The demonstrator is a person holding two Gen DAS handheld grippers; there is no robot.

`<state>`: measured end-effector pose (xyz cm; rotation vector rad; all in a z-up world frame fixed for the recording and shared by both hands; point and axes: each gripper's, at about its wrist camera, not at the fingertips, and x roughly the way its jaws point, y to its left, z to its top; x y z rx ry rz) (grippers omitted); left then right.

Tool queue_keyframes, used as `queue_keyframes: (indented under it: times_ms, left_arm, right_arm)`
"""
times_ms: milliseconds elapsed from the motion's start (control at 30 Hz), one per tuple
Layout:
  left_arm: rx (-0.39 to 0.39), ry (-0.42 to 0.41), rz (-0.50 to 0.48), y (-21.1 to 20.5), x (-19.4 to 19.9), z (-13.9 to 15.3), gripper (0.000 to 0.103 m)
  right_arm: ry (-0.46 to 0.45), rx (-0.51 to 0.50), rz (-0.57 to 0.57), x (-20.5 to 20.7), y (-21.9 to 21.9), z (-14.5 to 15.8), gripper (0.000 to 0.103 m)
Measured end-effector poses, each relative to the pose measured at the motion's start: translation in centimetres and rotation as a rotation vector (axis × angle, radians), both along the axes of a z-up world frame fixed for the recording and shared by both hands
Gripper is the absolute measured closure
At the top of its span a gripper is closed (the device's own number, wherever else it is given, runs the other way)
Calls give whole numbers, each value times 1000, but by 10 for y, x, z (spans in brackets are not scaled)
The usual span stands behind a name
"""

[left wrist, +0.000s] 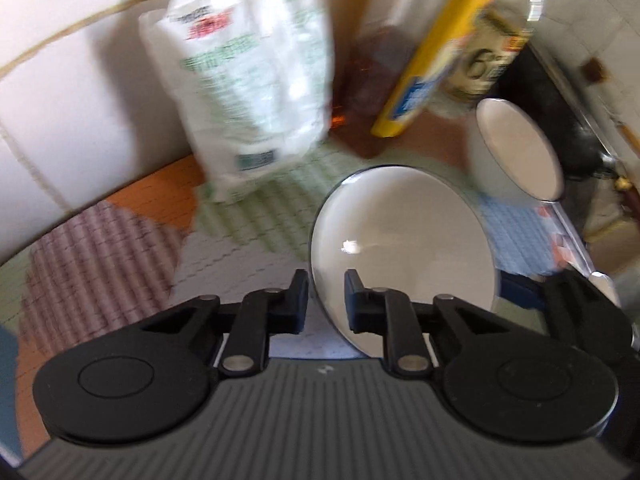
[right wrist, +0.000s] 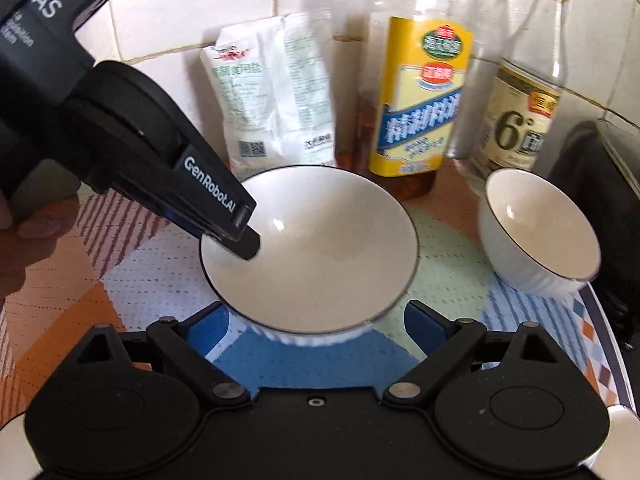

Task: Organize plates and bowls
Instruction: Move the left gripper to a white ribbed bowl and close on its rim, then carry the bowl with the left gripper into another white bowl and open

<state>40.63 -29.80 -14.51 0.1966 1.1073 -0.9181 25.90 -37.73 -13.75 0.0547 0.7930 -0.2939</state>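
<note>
A large white bowl with a dark rim [right wrist: 320, 248] sits on a patterned mat. My left gripper [left wrist: 326, 298] is shut on its left rim; it shows in the right wrist view [right wrist: 244, 246] too, with one finger inside the bowl. The bowl fills the middle of the left wrist view [left wrist: 404, 240]. My right gripper [right wrist: 316, 320] is open, its fingers on either side of the bowl's near edge without touching it. A smaller white bowl [right wrist: 540, 228] stands to the right, also seen in the left wrist view [left wrist: 520, 152].
Against the tiled wall stand a white salt bag [right wrist: 276, 108], a yellow-labelled oil bottle [right wrist: 416, 108] and a clear vinegar bottle [right wrist: 520, 100]. A black appliance [right wrist: 608, 200] is at the right edge. The colourful mat [right wrist: 132, 260] covers the counter.
</note>
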Motion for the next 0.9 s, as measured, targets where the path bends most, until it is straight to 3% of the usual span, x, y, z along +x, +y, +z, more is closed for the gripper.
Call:
queue_keyframes:
  times_ms: [100, 300, 533, 733, 900]
  left_arm:
    - [34, -64, -40, -3, -9, 3, 88]
    - [46, -95, -43, 13, -14, 16, 88]
    - [35, -95, 50, 59, -2, 28, 88]
    - [59, -155, 69, 93, 3, 32, 86]
    - [63, -112, 122, 113, 16, 28, 86]
  right_arm:
    - [17, -14, -8, 6, 1, -1, 5]
    - [10, 34, 17, 2, 6, 6, 6]
    - [-15, 17, 97, 12, 34, 18, 6]
    - [-8, 42, 165, 32, 54, 21, 6]
    - [17, 33, 232, 45, 76, 23, 6]
